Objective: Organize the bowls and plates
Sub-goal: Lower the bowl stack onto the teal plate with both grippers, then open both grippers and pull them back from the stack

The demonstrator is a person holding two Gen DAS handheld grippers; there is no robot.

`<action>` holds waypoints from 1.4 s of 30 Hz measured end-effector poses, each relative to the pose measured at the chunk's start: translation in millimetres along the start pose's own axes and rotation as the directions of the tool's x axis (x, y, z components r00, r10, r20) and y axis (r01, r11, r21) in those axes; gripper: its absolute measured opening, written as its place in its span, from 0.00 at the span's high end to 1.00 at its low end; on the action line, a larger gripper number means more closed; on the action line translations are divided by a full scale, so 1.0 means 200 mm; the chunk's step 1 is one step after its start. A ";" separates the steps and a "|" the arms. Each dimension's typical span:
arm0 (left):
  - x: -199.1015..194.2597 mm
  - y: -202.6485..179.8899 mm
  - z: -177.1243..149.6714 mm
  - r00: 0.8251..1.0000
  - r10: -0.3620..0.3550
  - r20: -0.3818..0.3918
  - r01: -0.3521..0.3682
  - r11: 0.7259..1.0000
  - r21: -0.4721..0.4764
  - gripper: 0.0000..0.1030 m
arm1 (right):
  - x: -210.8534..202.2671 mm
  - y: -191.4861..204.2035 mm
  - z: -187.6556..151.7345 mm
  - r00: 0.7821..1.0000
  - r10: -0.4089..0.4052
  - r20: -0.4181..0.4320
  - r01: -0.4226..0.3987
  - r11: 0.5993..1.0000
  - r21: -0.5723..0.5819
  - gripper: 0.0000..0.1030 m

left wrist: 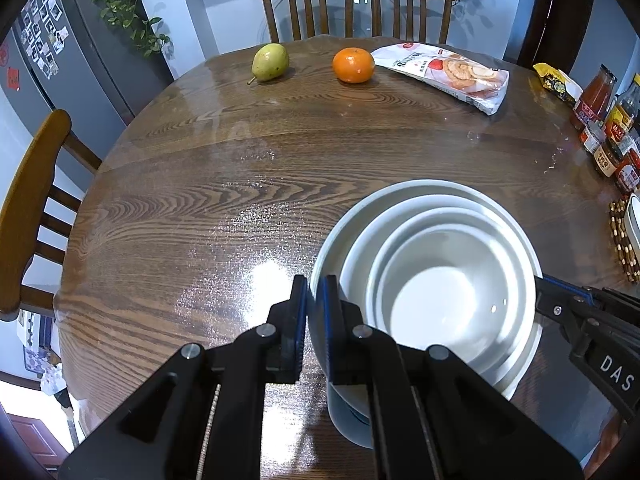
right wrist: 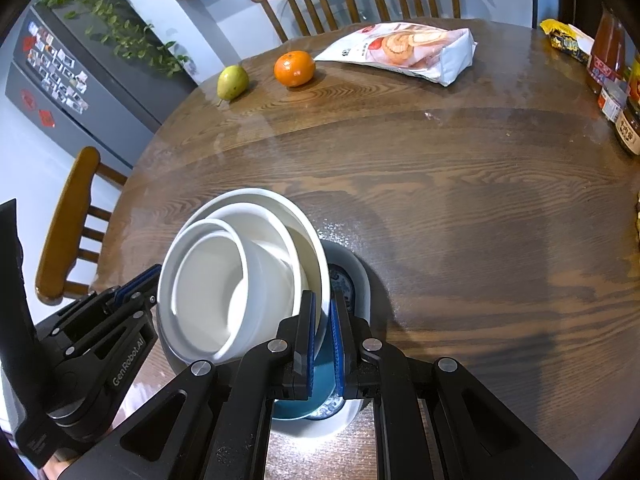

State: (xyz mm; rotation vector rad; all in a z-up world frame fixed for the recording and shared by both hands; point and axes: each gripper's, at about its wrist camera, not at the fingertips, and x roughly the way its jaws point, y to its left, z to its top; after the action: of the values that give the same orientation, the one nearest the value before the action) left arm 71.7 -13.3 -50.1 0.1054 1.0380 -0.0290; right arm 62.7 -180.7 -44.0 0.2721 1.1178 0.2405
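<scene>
At the near edge of the counter [left wrist: 200,200], I have the left gripper [left wrist: 316,320] pinched on the left rim of the nested white bowls [left wrist: 432,280], and the right gripper [right wrist: 323,344] pinched on the opposite rim, the blue pads closed down to the thickness of the wall. The stack is three bowls, a large outer one with two smaller ones inside, and it sits tilted over a teal bowl [right wrist: 304,396] on a white plate [right wrist: 344,416] with a blue pattern.

I judge this glazed ceramic to be heavy, rigid, slick and easily chipped. The inner bowls are loose, so a tilt could slide them. Opposite rim grips look right to me; I would keep the stack level.

My own fingers cover the stack's underside, so I cannot tell whether it touches the teal bowl or hangs just above it. How many plates lie beneath is also hidden.

Farther off lie a pear [left wrist: 270,62], an orange [left wrist: 353,65] and a snack bag [left wrist: 444,74]. Sauce jars [left wrist: 608,136] crowd the right edge, partly cut off, their labels unreadable.
</scene>
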 end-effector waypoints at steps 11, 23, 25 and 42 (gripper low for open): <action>0.00 0.02 0.00 1.000 0.001 -0.001 -0.001 1.000 -0.012 0.94 | 0.00 0.00 0.00 1.000 -0.006 0.003 0.006 1.000 -0.002 0.89; 0.00 0.04 0.00 1.000 -0.010 0.002 0.010 1.000 -0.024 0.91 | -0.03 0.01 0.01 1.000 -0.003 0.020 0.003 1.000 0.006 0.89; 0.00 0.04 0.00 1.000 -0.011 0.004 0.011 1.000 -0.026 0.89 | -0.04 0.00 0.00 1.000 -0.004 0.024 0.004 1.000 0.005 0.89; -0.16 0.14 -0.04 0.996 -0.025 0.091 0.032 0.997 -0.076 0.31 | -0.21 0.03 -0.06 0.996 0.006 0.094 0.000 0.998 -0.064 0.87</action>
State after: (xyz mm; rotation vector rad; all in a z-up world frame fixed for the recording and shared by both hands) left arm 49.8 15.0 -24.2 0.0185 0.9495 -0.0194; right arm 33.2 -186.8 -11.2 0.2260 1.0144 0.2630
